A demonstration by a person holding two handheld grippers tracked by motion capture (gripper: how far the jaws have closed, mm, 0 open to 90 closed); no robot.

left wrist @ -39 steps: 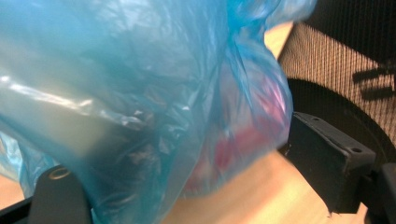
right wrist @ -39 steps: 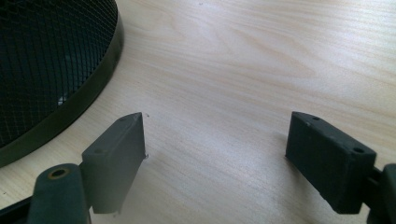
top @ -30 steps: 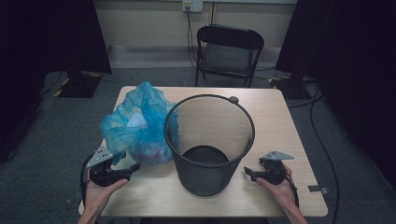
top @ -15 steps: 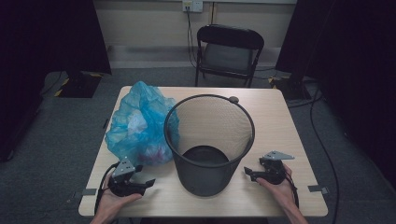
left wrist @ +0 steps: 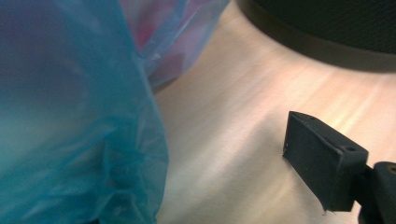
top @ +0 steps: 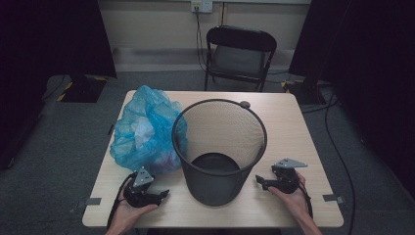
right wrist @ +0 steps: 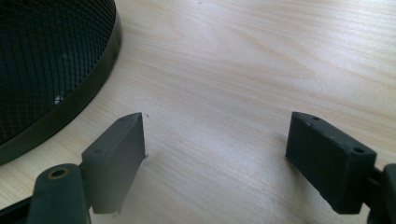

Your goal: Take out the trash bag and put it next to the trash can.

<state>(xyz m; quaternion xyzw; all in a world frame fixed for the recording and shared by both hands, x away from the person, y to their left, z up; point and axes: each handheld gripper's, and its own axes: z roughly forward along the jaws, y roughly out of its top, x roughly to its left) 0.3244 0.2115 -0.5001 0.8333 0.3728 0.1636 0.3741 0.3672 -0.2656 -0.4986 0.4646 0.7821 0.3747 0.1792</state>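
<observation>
A crumpled blue plastic bag (top: pixel 146 131) lies on the left half of the table, against a black mesh wastebasket (top: pixel 219 147) standing upright in the middle. My left gripper (top: pixel 160 195) rests near the front edge, just below the bag, pointing right toward the basket's base. In the left gripper view the bag (left wrist: pixel 74 121) covers the left jaw, while the right fingertip (left wrist: pixel 322 158) stands well clear of it over bare wood; the gripper is open. My right gripper (top: pixel 262 182) lies right of the basket, pointing at it. Its jaws (right wrist: pixel 215 135) are open on bare table beside the basket's rim (right wrist: pixel 70 107).
The light wooden table (top: pixel 293 127) has tape marks near both front corners (top: pixel 93 200) (top: pixel 336 198). A small dark round thing (top: pixel 244 104) sits behind the basket. A black folding chair (top: pixel 240 54) stands beyond the far edge, and cables run over the floor at the right.
My left hand has dropped from the bag's lower left side down to the table and slid right toward the basket. The bag has settled. The right hand has stayed put.
</observation>
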